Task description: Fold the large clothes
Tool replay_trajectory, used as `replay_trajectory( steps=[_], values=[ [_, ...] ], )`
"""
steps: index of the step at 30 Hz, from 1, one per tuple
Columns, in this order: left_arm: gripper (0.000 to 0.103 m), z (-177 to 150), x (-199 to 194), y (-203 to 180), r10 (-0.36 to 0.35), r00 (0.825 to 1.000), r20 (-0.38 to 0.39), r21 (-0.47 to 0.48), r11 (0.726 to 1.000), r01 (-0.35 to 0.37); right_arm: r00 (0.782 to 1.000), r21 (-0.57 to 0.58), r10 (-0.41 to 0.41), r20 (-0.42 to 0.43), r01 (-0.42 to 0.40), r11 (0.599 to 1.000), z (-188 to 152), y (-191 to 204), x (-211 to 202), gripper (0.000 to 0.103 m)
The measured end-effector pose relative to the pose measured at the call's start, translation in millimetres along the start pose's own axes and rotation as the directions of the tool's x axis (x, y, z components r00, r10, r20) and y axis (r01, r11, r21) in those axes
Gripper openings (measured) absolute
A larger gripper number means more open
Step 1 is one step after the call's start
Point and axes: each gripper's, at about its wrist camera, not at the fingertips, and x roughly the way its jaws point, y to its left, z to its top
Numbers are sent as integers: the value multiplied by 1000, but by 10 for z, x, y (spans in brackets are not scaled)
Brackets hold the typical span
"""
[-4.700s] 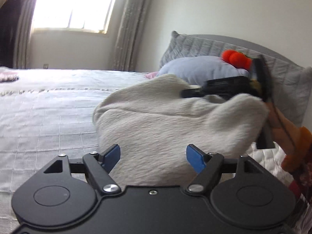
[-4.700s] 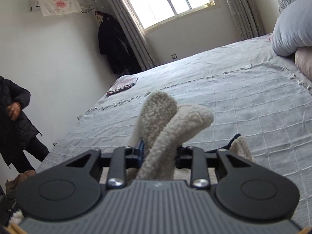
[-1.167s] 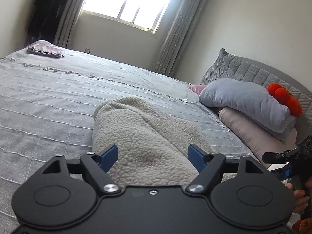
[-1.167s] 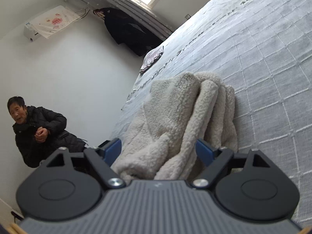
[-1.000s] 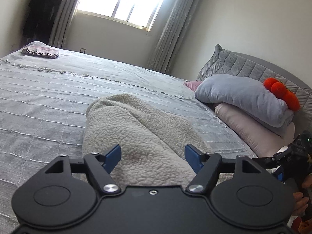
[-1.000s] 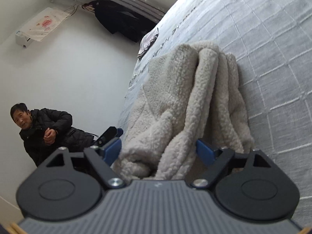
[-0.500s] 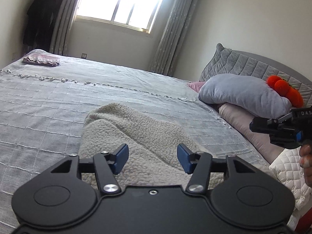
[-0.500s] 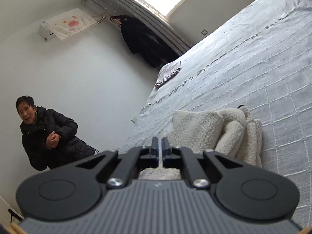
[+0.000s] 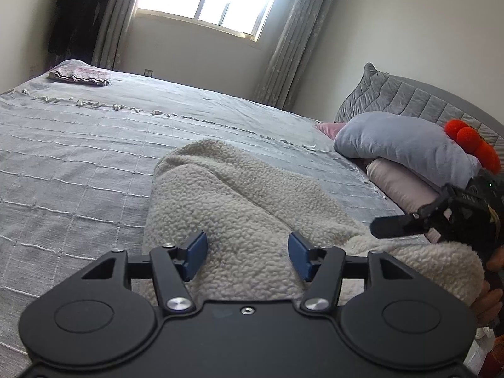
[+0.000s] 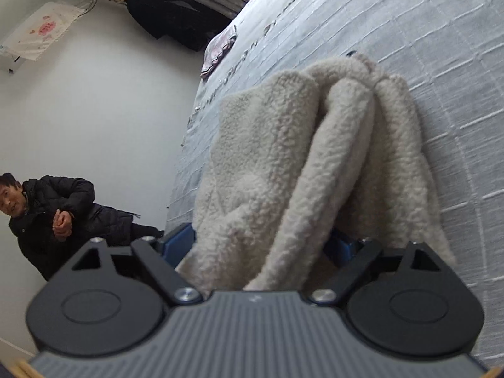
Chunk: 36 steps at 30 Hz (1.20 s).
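A cream fleece garment [image 9: 239, 201] lies folded in a thick bundle on the grey bedspread [image 9: 78, 145]. My left gripper [image 9: 247, 256] is open, its blue pads just above the near end of the fleece, holding nothing. In the right wrist view the same fleece [image 10: 302, 157] shows as stacked folds. My right gripper [image 10: 261, 245] is open, with the folds lying between its spread blue fingers. The right gripper also shows at the right edge of the left wrist view [image 9: 441, 214], resting on the fleece.
Grey and pink pillows [image 9: 406, 148] with a red pom-pom toy [image 9: 469, 140] lie by the quilted headboard at right. A small folded cloth [image 9: 80, 75] sits at the far corner of the bed. A person in a black coat [image 10: 53, 220] crouches beside the bed.
The right gripper was shut half a second ago and is now open around the fleece folds, tilted lower. The left gripper's jaws have opened wider than half a second ago.
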Motion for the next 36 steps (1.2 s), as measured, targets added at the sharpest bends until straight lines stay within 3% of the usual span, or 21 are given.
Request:
replay_trajectory(
  steps=[2,4,5,6,9,13,15,17,19,22,25,28,31,36],
  values=[
    [57,-19,8,-35,20,1000,-1,26,999,-20,999,-24,-36,-9,36,999,-3,96,164,89],
    [57,-9,13,-41,34,999,-1,35,999,-33,994,-72,-109,-5,108,992,-20,208,308,74],
    [57,3,11,-40,39,999,-3,33,999,-39,990,-101,-138,7,138,985,-32,252,345,53],
    [57,25,0,-37,39,999,-3,30,999,-38,989,-137,-146,23,148,979,-41,304,356,43],
    [56,139,-92,-22,17,999,35,18,1000,-17,986,-259,-146,78,161,952,-35,529,238,35],
    [54,286,-130,-85,-49,997,63,13,999,48,988,-324,-50,144,95,941,114,709,-149,34],
    [54,271,-49,-171,-106,994,38,15,994,106,985,-325,-15,170,70,943,243,654,-332,34],
    [54,178,106,-269,-144,989,-17,17,989,144,985,-306,-37,169,88,948,306,484,-411,37],
    [54,14,262,-380,-137,988,-66,48,989,140,980,-258,-141,138,174,950,325,250,-370,45],
    [54,-189,298,-584,-115,992,-59,154,980,123,962,-205,-247,115,266,942,233,-48,-423,48],
    [54,-192,280,-717,-68,996,-62,257,963,82,938,-250,-302,167,337,908,124,-17,-561,59],
    [54,-137,272,-673,-64,995,-71,267,960,80,910,-276,-327,253,392,878,114,127,-738,66],
    [54,-43,259,-663,-77,995,-61,259,962,90,876,-265,-318,362,424,866,140,291,-860,70],
    [56,164,349,-714,-51,999,17,230,972,46,869,-221,-194,454,321,921,89,602,-558,70]
  ],
)
